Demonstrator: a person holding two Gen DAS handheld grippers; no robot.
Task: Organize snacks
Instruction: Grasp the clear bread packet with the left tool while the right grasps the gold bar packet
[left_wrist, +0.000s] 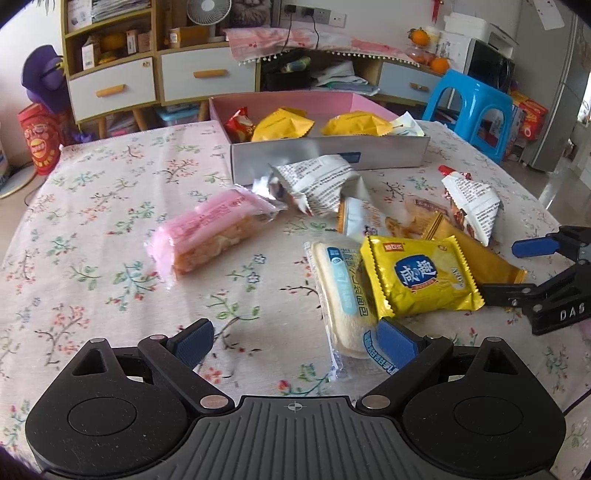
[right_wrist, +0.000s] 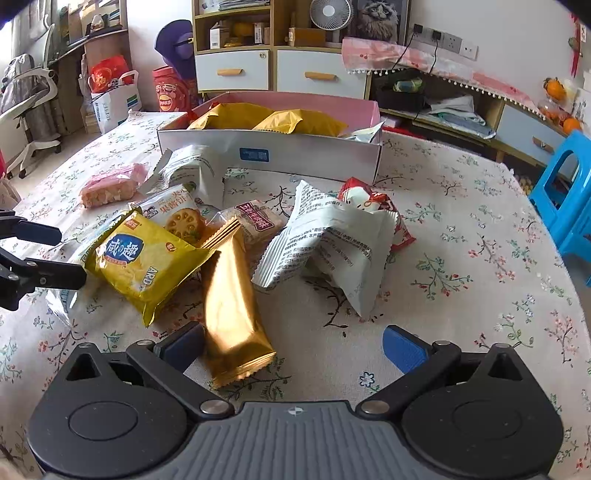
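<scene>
A: Where are the snacks?

B: Most lie loose on the floral counter (left_wrist: 92, 229). A pink wafer pack (left_wrist: 207, 232) lies to the left, apart from the rest. A yellow biscuit packet (left_wrist: 417, 277) rests on a pale bread pack (left_wrist: 340, 295), with a gold wrapper (right_wrist: 231, 306) just right of it. White printed packets (right_wrist: 332, 247) lie farther right.

A: And the box?

B: The box (left_wrist: 328, 155) stands at the far side, holding yellow packets (left_wrist: 282, 123) already.

A: The fingers?

B: The left gripper (left_wrist: 295, 339) is released, gripping nothing; its right finger is over the bread pack's near end. The right gripper (right_wrist: 295, 343) is spread wide too, its left finger touching the gold wrapper.
</scene>
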